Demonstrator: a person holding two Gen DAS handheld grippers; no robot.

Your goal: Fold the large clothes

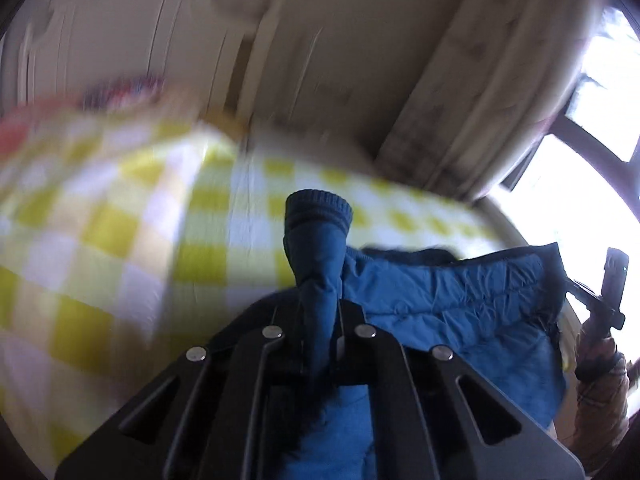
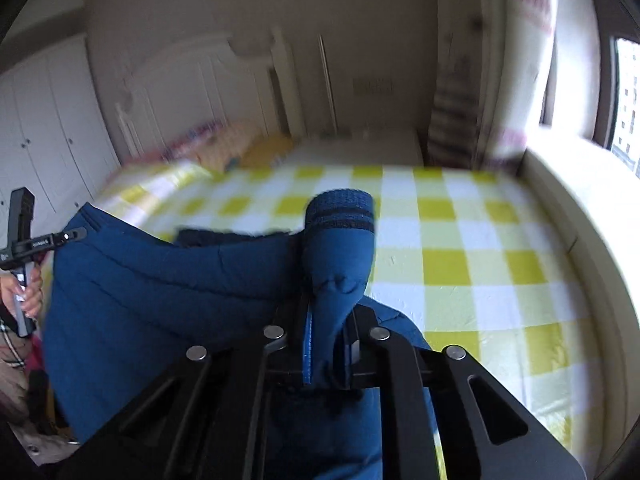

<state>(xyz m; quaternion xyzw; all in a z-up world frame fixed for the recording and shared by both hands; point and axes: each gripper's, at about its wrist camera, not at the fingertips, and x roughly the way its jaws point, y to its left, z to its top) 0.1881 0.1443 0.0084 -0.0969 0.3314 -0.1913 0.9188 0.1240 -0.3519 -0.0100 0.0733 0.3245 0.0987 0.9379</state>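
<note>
A blue padded jacket (image 1: 460,300) hangs spread between my two grippers above the bed. In the left wrist view my left gripper (image 1: 320,312) is shut on one sleeve, whose ribbed cuff (image 1: 318,208) sticks up past the fingers. In the right wrist view my right gripper (image 2: 326,320) is shut on the other sleeve, its striped cuff (image 2: 340,212) standing upright, and the jacket body (image 2: 160,292) drapes off to the left. Each view shows the other hand (image 1: 596,352) (image 2: 28,292) gripping its tool at the frame's edge.
A bed with a yellow and white check sheet (image 2: 460,240) lies below and ahead. Pillows (image 2: 224,148) and a white headboard (image 2: 192,80) are at its far end. White wardrobe doors (image 2: 40,128) stand left; a curtain (image 2: 460,80), a ledge (image 2: 580,200) and a window (image 2: 628,100) are right.
</note>
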